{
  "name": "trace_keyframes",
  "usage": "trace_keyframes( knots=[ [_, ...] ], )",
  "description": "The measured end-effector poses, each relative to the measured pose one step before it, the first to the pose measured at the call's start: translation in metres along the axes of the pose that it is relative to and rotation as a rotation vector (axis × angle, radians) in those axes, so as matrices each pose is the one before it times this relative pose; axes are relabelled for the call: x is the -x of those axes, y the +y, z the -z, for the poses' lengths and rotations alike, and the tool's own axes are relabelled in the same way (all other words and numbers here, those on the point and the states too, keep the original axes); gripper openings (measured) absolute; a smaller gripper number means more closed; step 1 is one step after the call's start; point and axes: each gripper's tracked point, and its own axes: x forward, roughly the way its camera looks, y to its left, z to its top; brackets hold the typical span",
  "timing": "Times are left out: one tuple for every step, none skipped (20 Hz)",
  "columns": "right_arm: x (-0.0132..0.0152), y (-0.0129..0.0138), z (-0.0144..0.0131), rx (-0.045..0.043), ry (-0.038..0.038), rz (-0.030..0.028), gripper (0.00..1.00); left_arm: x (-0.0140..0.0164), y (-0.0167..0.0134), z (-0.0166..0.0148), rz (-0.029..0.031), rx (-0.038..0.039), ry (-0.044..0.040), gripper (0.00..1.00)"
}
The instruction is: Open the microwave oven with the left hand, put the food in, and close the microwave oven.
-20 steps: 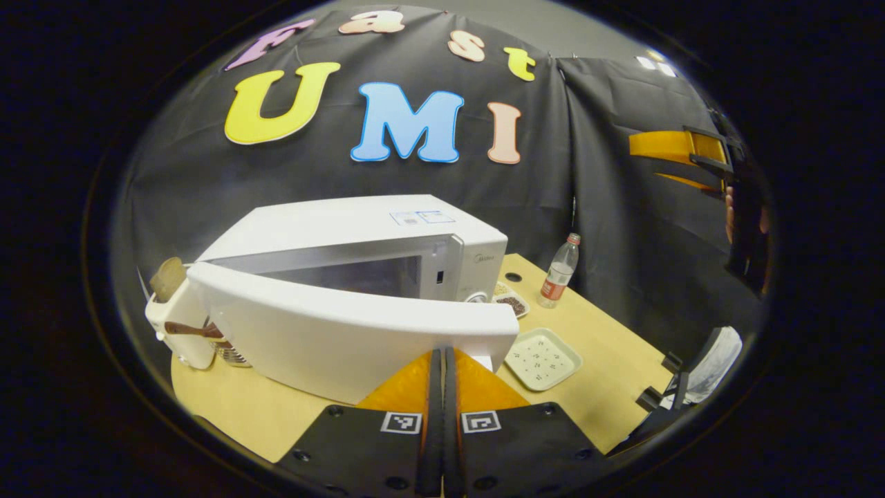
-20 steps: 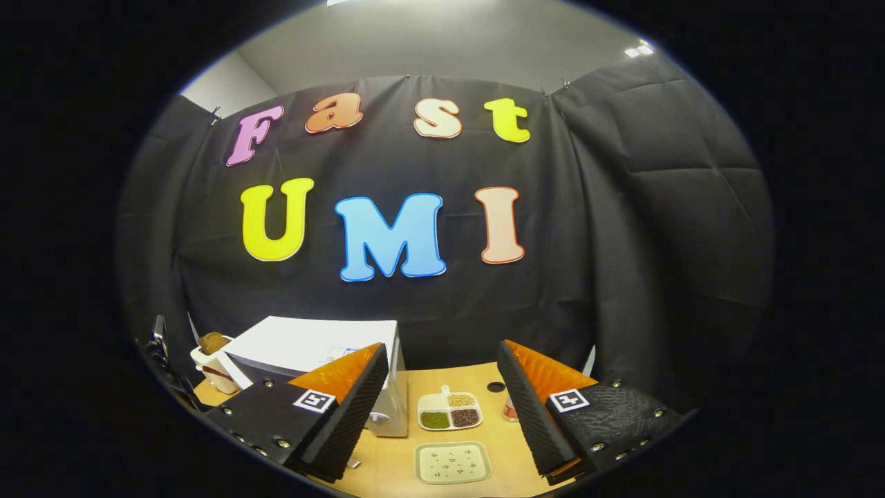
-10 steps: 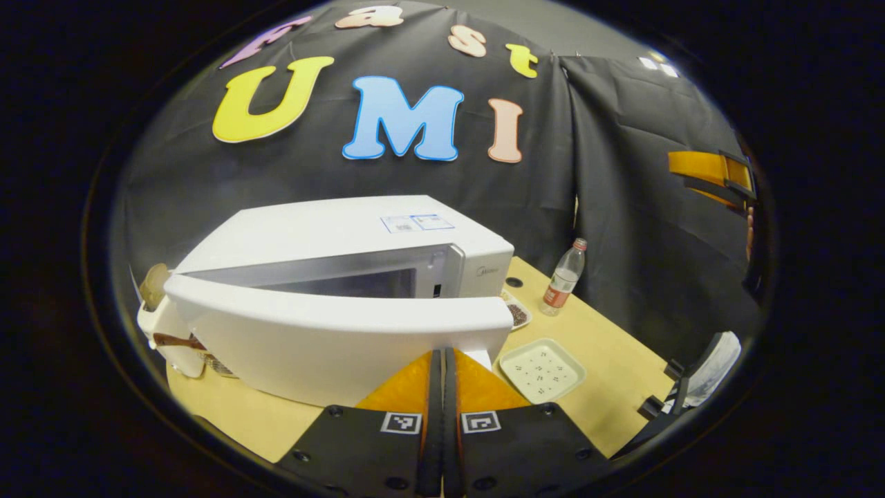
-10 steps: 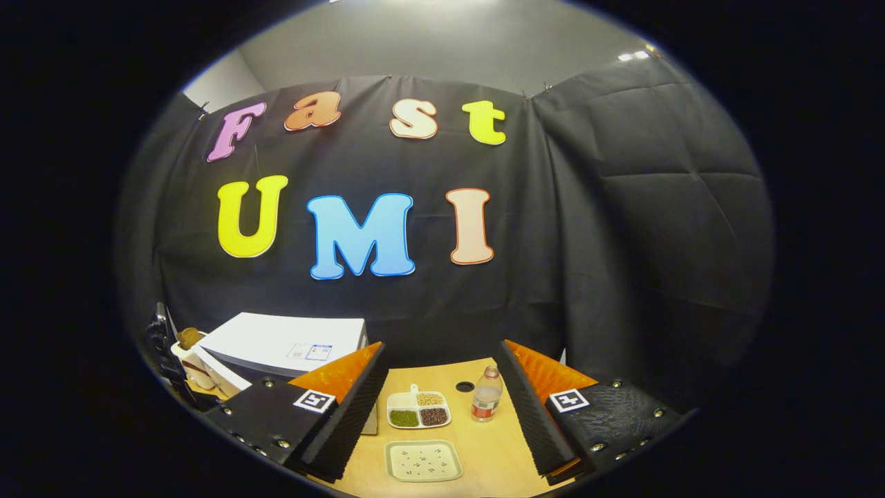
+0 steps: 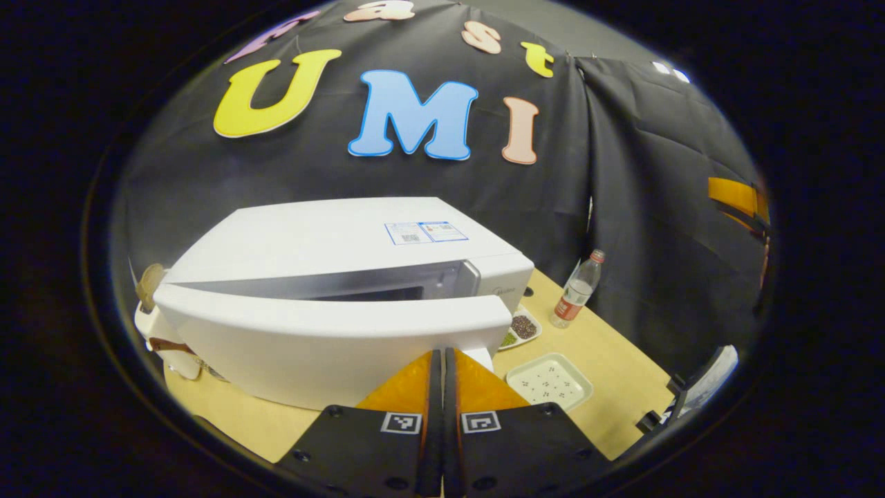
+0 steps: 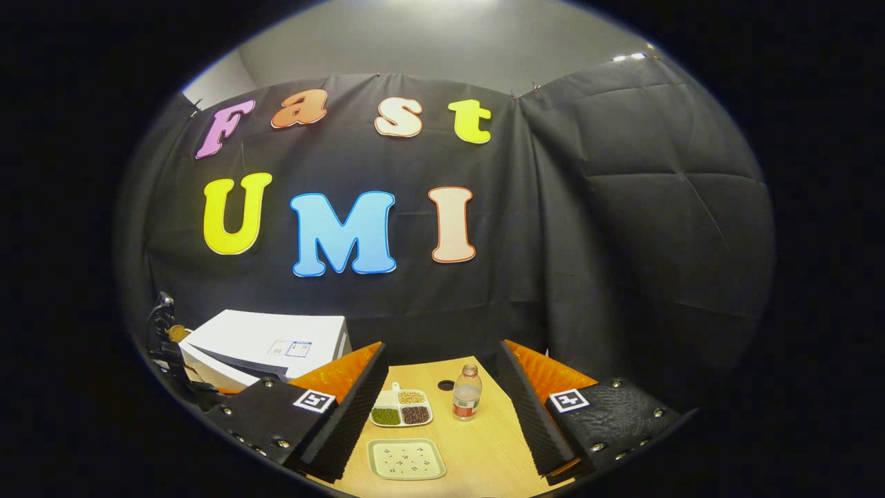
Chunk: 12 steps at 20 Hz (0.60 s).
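the microwave oven (image 5: 346, 238) sits on the left part of the wooden table (image 5: 615, 360), a boxy white shell with smooth hard panels; i judge it heavy enough to stay put while its door (image 5: 332, 346) swings. the door is ajar, a stiff, glossy slab hinged at the far left, so the free right edge gives the best purchase. my left gripper (image 5: 443, 373) has its fingers pressed flat together, tips at that edge of the door; whether they touch it i cannot tell. the slick plastic could slip under a push. just right of the oven lie a divided dish (image 6: 401, 408) of small grains and a shallow square tray (image 6: 406, 458), both light and rigid, near a thin plastic bottle (image 6: 467, 401). my right gripper (image 6: 442, 408) hangs spread wide, holding nothing
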Motion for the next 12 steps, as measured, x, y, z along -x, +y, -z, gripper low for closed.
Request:
trace_keyframes(
  knots=[
    [-0.00037,0.00003,0.00013,0.00045,0.00118,-0.00234,0.97,-0.00224,0.00036,-0.00324,-0.0036,0.01075,-0.00455,0.07],
    [-0.00086,-0.00001,0.00172,-0.00079,0.00176,-0.00386,0.97,-0.0042,-0.00009,-0.00085,0.00012,0.0105,-0.00012,0.07],
    [-0.00115,0.00032,0.00056,-0.00205,0.0009,-0.00312,0.97,-0.004,-0.00035,0.00024,0.00472,0.00733,0.00856,0.07],
    [-0.00074,-0.00118,0.00057,-0.00048,0.00205,0.00119,0.97,-0.00401,0.00057,0.00079,0.00019,0.00044,0.00629,0.07],
    [-0.00063,-0.00151,0.00053,-0.00056,0.00141,-0.0003,0.97,-0.00282,0.00112,0.00002,-0.00312,-0.00515,0.0039,0.07],
    [-0.00112,-0.00032,0.00152,0.00049,0.00121,-0.00028,0.97,-0.00336,0.00012,-0.00014,-0.00071,-0.00469,0.002,0.07],
    [-0.00079,-0.0005,-0.00077,0.00193,0.00057,0.00022,0.97,-0.00256,0.00042,-0.00157,-0.00103,-0.00444,-0.00043,0.07],
    [-0.00041,-0.00122,0.00043,0.00203,0.00094,0.00054,0.97,-0.00254,0.00059,-0.0019,-0.00269,-0.00309,-0.00207,0.07],
    [-0.00147,-0.00043,0.00074,0.00107,0.00162,-0.00101,0.97,-0.00264,0.00034,-0.00245,-0.0025,-0.001,-0.00256,0.07],
    [0.00039,-0.00115,0.00088,0.00078,0.00107,-0.00059,0.97,-0.00341,0.0011,-0.00085,-0.00289,0.00009,-0.00038,0.07],
    [-0.00083,0.00039,-0.00034,0.00058,0.00095,-0.00121,0.97,-0.00188,0.00062,-0.00132,-0.00269,0.00469,-0.00155,0.07],
    [-0.00066,-0.0008,-0.00052,-0.00017,-0.00132,-0.00029,0.97,-0.00267,0.00107,-0.00213,0.00034,0.01007,-0.00114,0.07]
  ],
)
